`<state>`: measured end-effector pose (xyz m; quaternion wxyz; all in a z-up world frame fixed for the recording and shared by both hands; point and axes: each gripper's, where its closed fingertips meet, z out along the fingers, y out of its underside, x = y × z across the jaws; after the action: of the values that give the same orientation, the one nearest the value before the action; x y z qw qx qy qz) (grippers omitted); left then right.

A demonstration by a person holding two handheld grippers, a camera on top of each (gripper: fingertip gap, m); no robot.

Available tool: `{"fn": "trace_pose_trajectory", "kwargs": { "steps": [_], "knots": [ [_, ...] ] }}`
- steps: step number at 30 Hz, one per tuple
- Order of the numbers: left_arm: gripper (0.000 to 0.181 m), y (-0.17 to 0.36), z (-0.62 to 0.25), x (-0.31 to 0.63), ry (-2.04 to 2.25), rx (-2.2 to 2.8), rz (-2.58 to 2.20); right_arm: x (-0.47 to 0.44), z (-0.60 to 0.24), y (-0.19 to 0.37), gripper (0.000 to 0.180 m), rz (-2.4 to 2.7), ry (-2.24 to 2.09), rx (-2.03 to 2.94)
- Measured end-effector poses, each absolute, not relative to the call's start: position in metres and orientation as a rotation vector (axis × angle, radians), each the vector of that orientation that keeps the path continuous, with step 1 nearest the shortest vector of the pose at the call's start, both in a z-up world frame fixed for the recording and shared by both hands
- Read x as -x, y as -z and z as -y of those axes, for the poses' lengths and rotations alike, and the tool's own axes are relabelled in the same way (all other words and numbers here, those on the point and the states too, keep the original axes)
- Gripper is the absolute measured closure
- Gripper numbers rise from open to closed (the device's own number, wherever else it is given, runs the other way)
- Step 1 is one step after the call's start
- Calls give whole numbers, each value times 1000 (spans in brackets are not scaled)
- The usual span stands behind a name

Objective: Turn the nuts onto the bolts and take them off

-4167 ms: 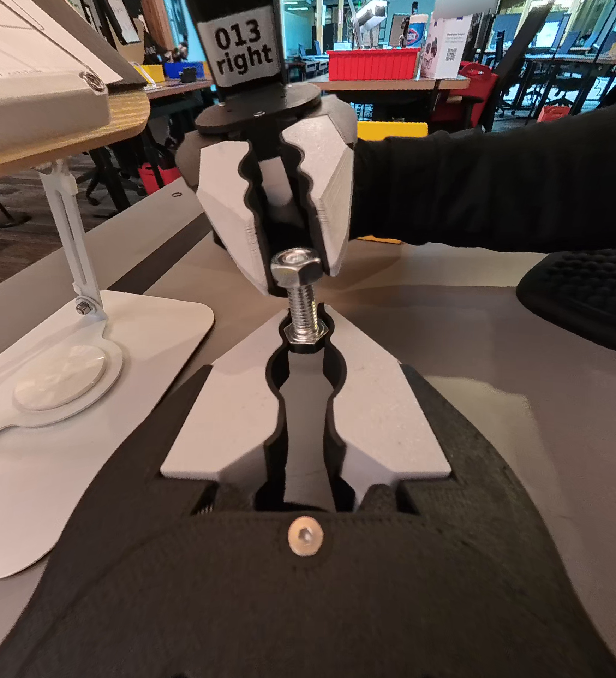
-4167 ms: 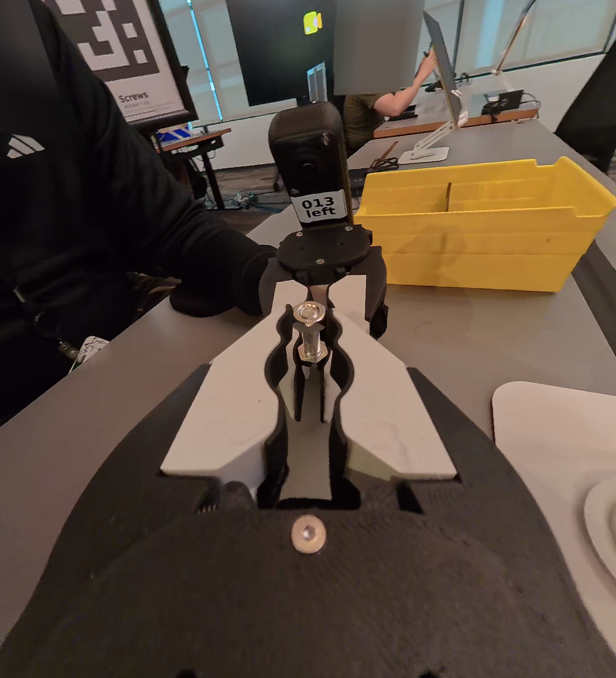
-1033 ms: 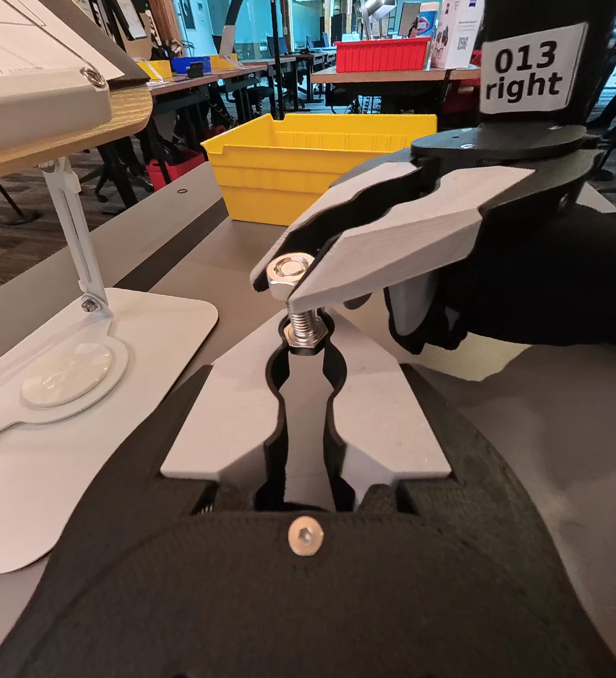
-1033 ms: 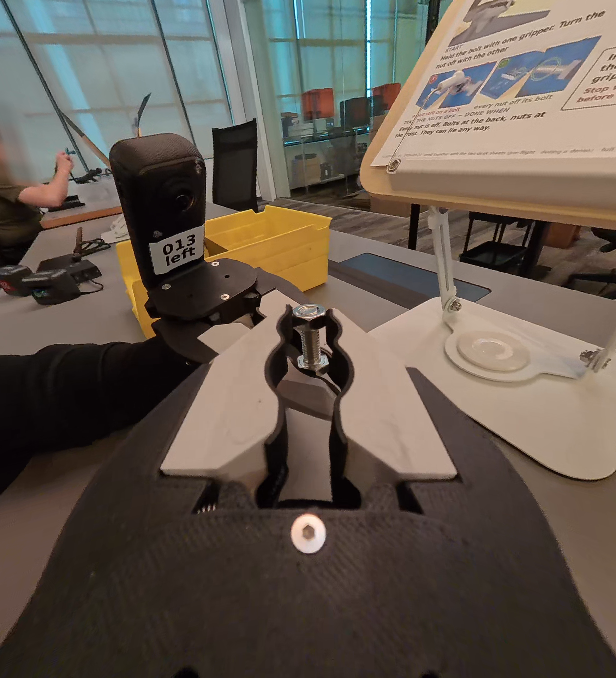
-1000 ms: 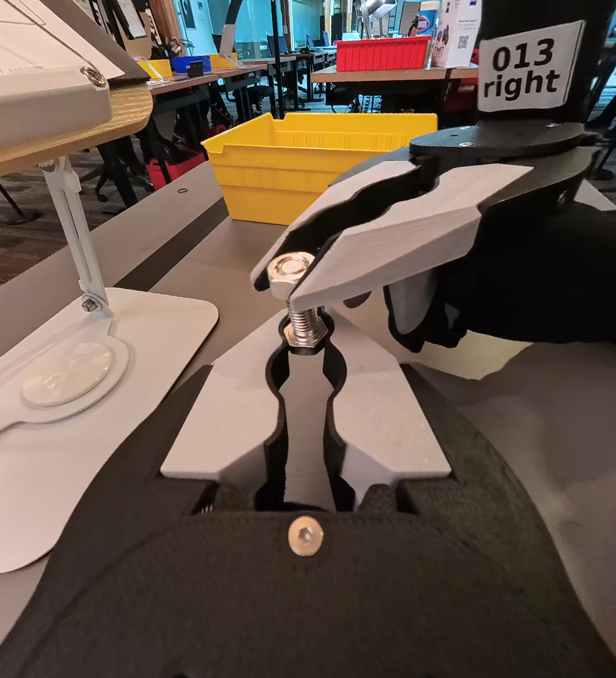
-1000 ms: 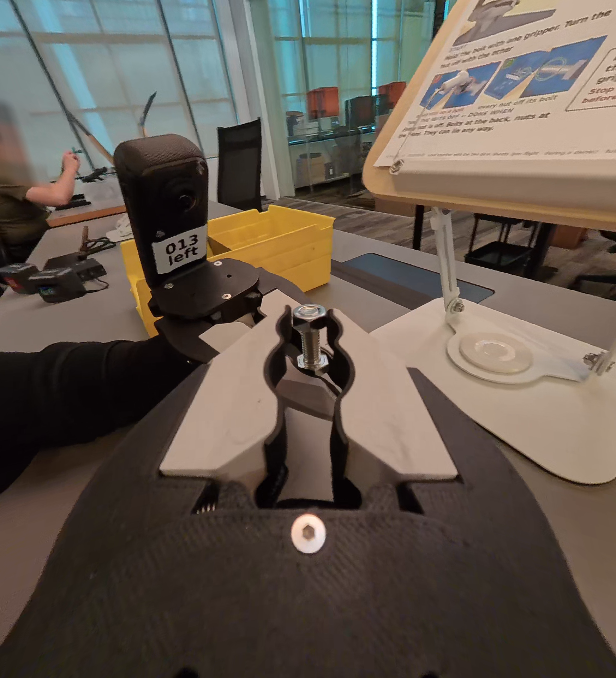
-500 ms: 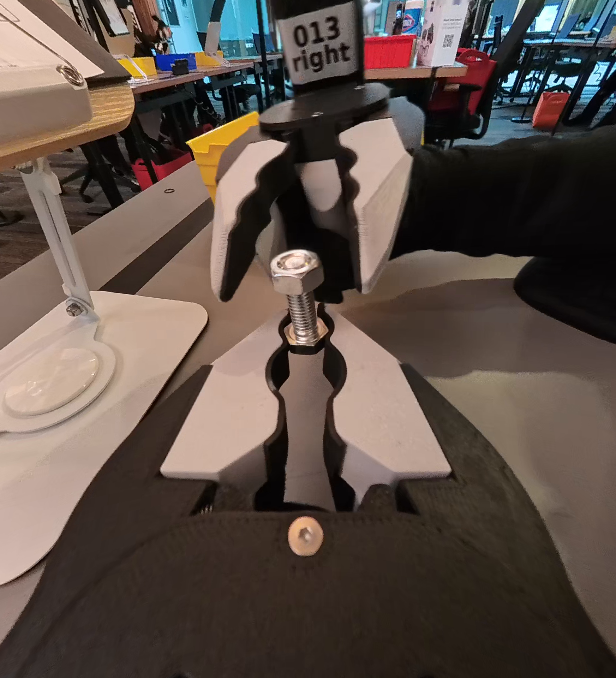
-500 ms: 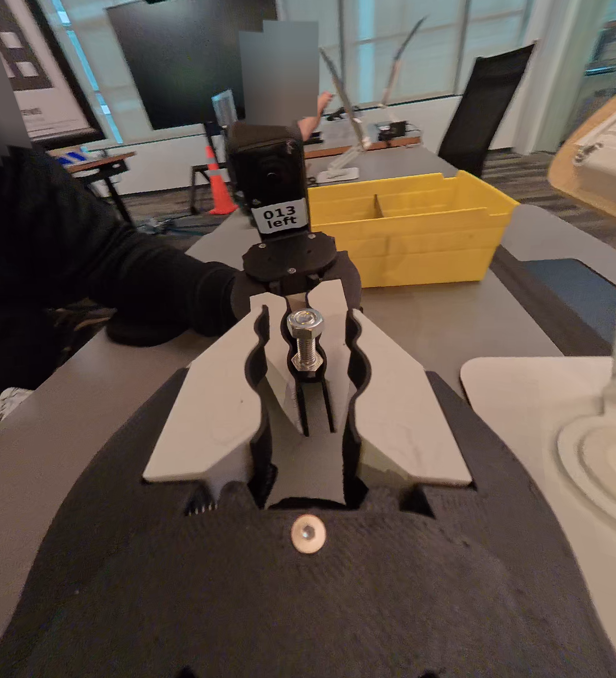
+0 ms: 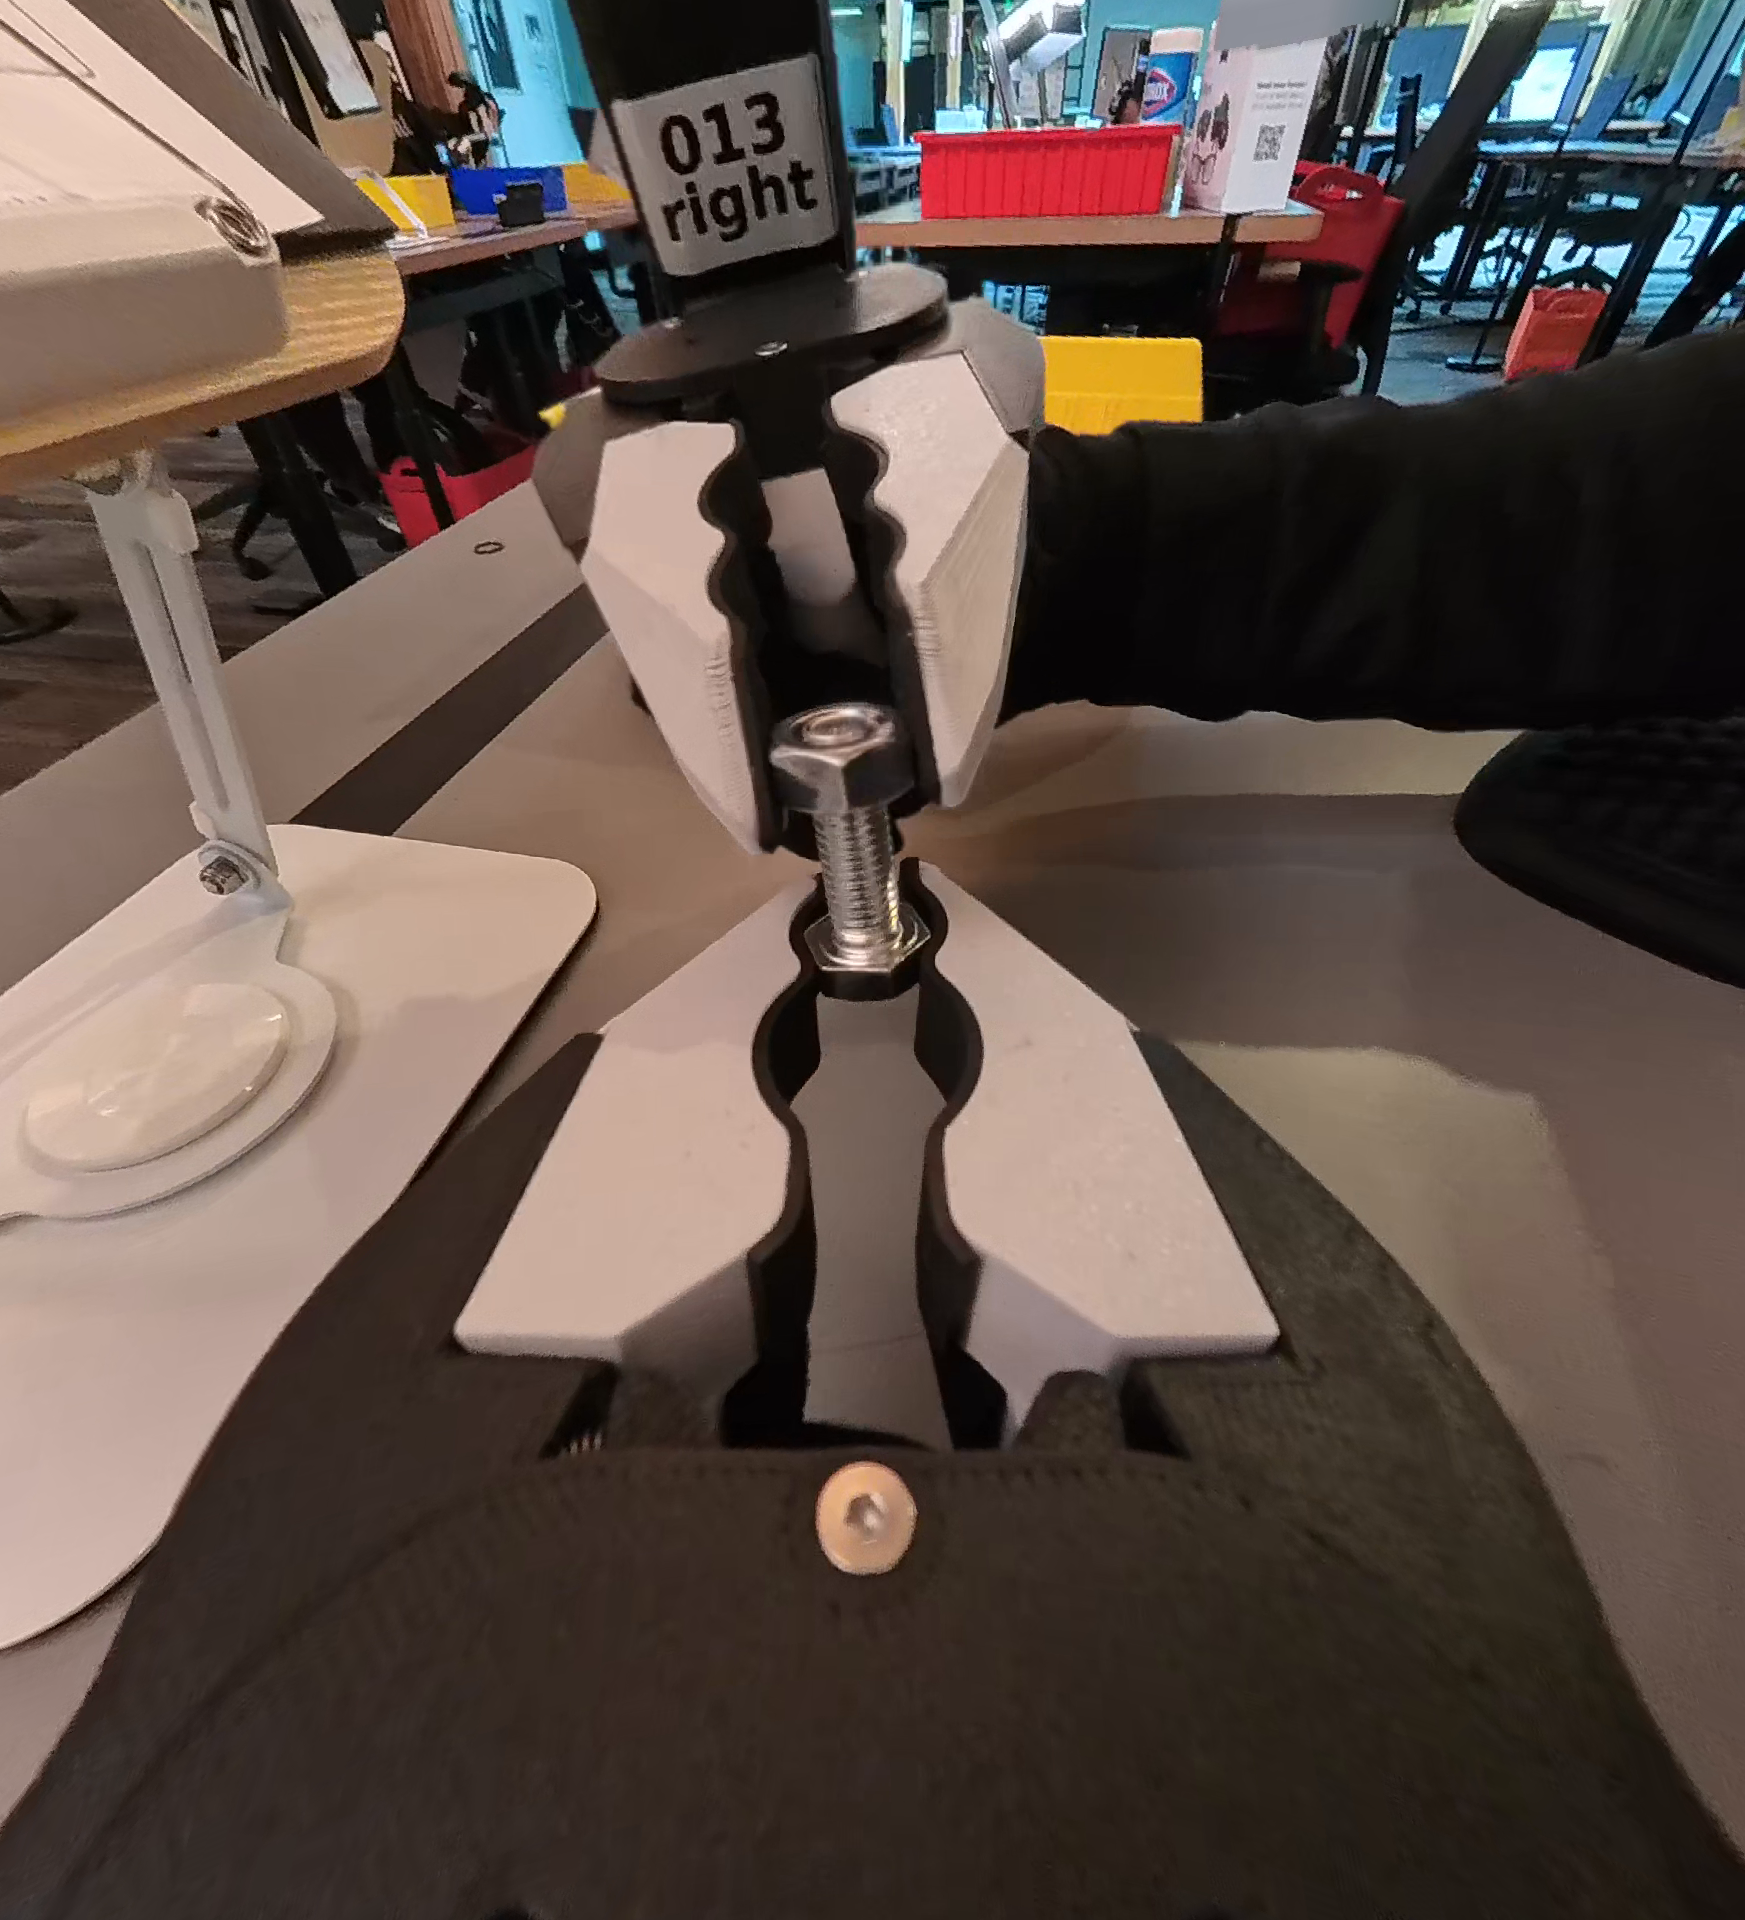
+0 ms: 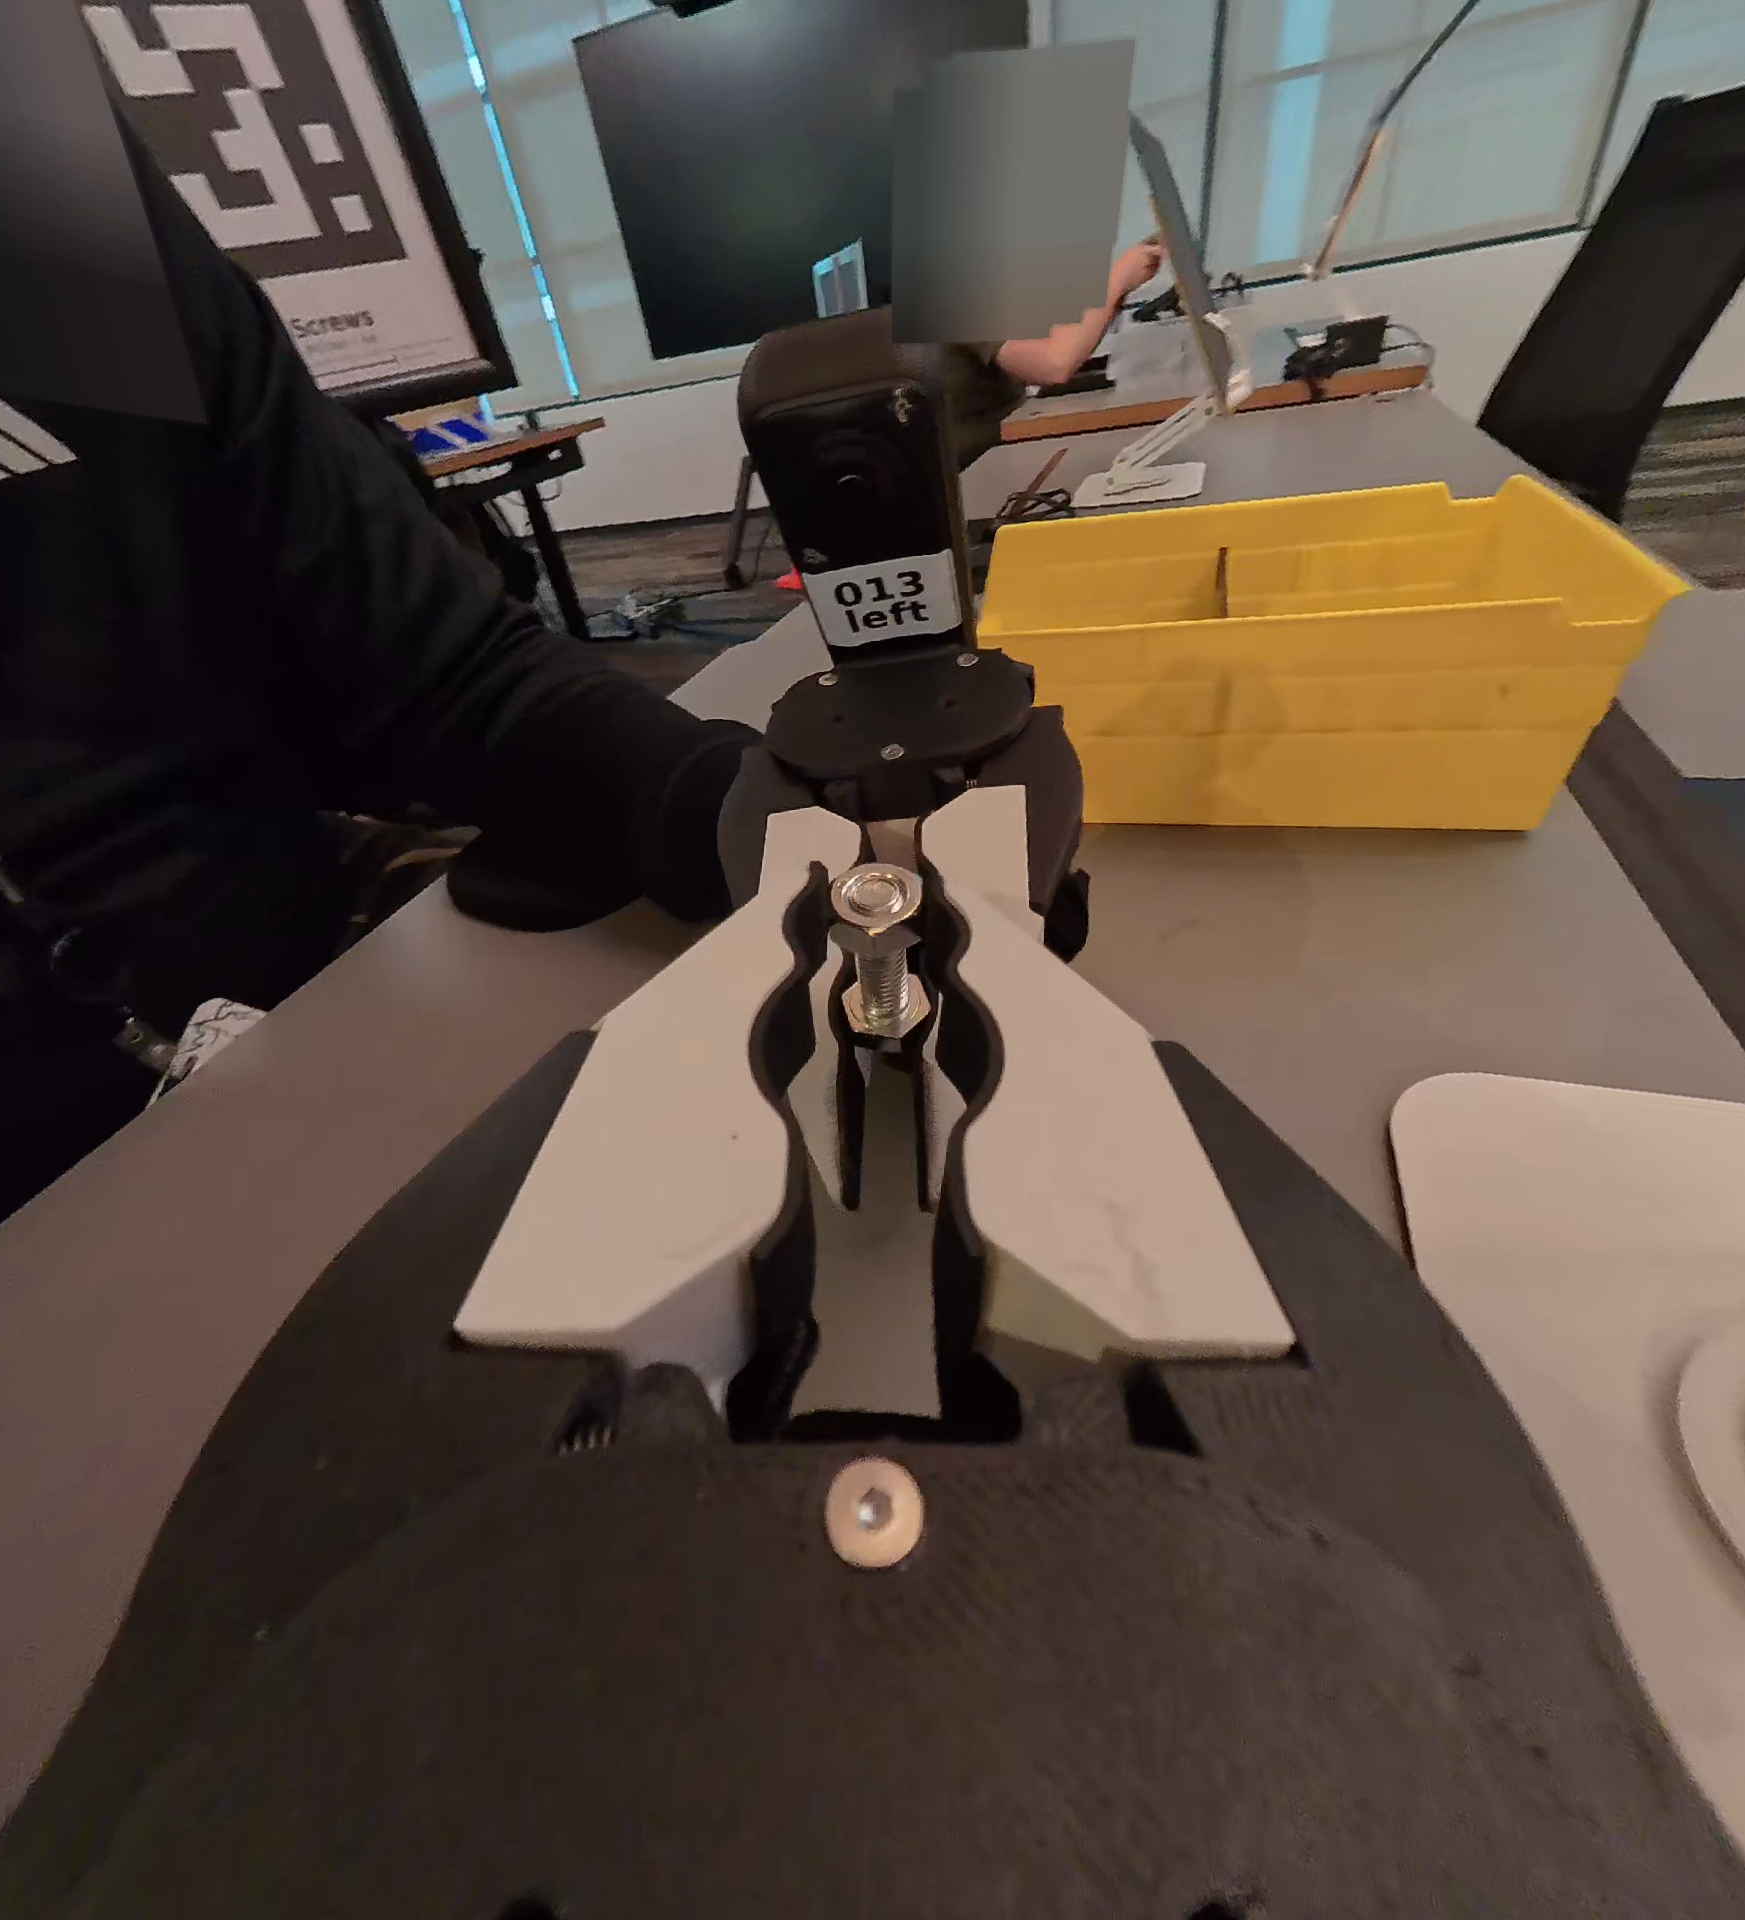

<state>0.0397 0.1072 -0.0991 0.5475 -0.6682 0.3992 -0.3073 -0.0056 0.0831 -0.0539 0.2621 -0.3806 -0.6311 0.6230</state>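
A silver bolt (image 9: 852, 868) stands upright between my two grippers, which face each other above the grey table (image 9: 1367, 1039). My left gripper (image 9: 863, 914) is shut on the hex nut (image 9: 863, 943) low on the thread. My right gripper (image 9: 837, 810) comes from the far side, and its white fingers (image 9: 660, 644) close on the bolt head (image 9: 832, 764). In the right wrist view my right gripper (image 10: 873, 904) pinches the bolt head (image 10: 873, 899). There the nut (image 10: 883, 1008) sits below it in the left gripper (image 10: 887, 1174).
A yellow bin (image 10: 1315, 665) stands behind the left gripper. A white stand base (image 9: 224, 1039) with an instruction board (image 9: 68, 260) sits on the left. A black padded rest (image 9: 1678, 831) lies at the right. Black sleeves (image 9: 1419, 561) hold both grippers.
The right gripper let go of the bolt head, swung from its sideways pose back to face the left gripper, and shut on the head again. The left gripper kept hold of the nut.
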Motion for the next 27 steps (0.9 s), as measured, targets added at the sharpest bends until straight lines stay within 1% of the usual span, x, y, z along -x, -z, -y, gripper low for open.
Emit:
{"fn": "trace_pose_trajectory", "kwargs": {
  "steps": [13, 21, 27],
  "knots": [
    [170, 101, -111, -38, 696, 1593, -932, 12, -91, 56, 164, 1370, -1290, 1277],
    [170, 106, -113, -36, 679, 1611, -933, 14, -99, 58, 164, 977, -1036, 1406],
    [170, 108, -110, -42, 673, 1607, -966, 20, -90, 64, 163, 977, -1032, 1441]
  ]
}}
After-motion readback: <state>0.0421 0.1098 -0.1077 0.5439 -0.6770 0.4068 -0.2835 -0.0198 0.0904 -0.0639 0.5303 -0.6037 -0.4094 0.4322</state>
